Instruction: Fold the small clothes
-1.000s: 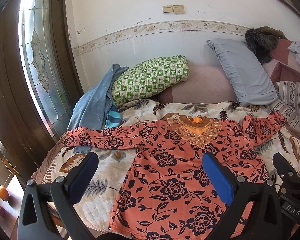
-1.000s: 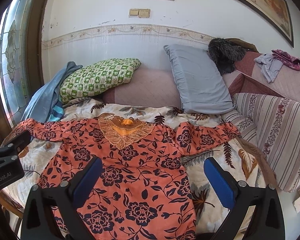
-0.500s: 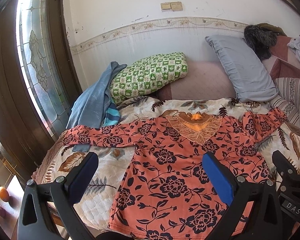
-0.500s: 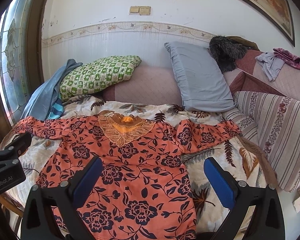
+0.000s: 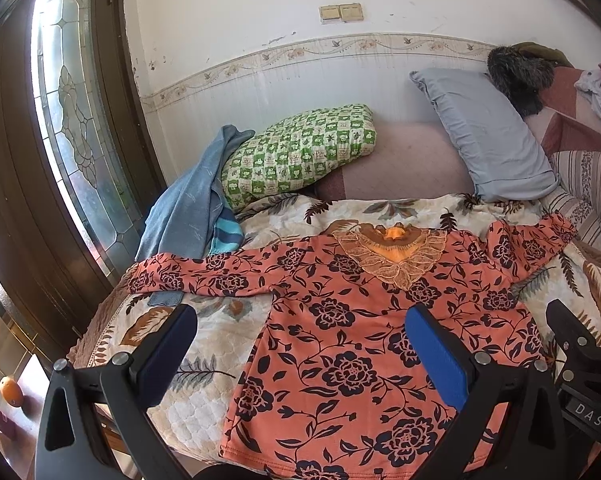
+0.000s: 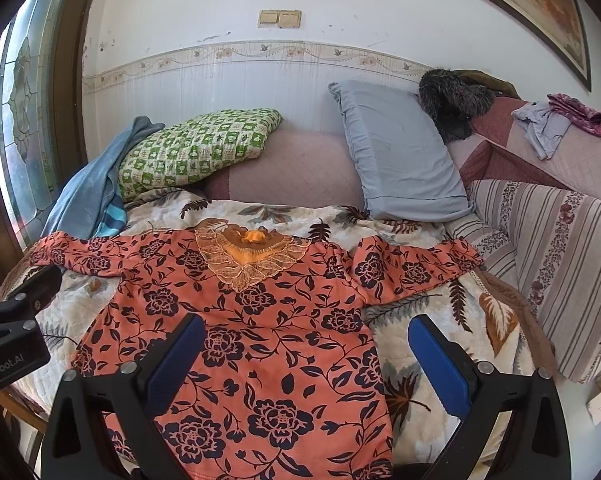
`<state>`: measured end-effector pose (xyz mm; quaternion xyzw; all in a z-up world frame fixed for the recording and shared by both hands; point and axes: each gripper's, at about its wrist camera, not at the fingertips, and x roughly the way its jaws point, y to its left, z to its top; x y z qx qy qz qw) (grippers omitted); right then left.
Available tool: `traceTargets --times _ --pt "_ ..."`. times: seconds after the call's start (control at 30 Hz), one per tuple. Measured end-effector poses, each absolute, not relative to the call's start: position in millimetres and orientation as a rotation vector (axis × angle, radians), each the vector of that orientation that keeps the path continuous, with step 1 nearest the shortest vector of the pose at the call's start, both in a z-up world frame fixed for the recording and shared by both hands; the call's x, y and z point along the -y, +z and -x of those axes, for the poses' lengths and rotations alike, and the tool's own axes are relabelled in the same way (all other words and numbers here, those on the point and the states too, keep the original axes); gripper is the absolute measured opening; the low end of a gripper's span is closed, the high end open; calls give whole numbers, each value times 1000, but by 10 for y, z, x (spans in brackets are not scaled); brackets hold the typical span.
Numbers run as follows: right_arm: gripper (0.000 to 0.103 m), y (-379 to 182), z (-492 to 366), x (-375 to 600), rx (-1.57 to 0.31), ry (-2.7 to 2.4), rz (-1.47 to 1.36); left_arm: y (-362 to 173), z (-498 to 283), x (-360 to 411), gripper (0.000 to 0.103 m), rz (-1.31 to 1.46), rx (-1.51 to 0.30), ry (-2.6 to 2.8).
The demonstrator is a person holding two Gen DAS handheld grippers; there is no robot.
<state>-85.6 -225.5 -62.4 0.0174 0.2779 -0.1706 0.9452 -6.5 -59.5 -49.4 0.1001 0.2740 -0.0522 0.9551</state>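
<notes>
The blue-padded fingers (image 5: 436,354) of the left gripper (image 5: 300,350) are spread wide and grasp nothing, and the right gripper (image 6: 306,354) is likewise parted and empty, both poised above the near edge of the bed (image 6: 428,316). Behind it a white wall (image 6: 204,20) carries a patterned border strip (image 6: 260,53), a double light switch (image 6: 279,18) and framed pictures; a dark wooden door with leaded glass (image 5: 66,120) fills the left side. The bed wears a cream quilt with brown leaf prints, and a striped sofa cushion (image 6: 556,256) stands to its right. Spread flat and face up on the quilt lies the orange floral blouse (image 6: 256,320), sleeves stretched out to either side, lace collar toward the wall, hem at the near edge. Further back lean a grey pillow (image 6: 396,152), a green checked pillow (image 6: 196,148) and a blue towel (image 5: 188,204), with a dark furry garment (image 6: 452,100) beyond the grey pillow
</notes>
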Motion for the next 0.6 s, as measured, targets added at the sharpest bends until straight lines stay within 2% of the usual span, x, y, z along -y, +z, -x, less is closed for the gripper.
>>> traceTargets --times 0.6 --pt "103 -616 827 2240 -574 -336 -29 -429 54 556 103 -206 -549 -77"
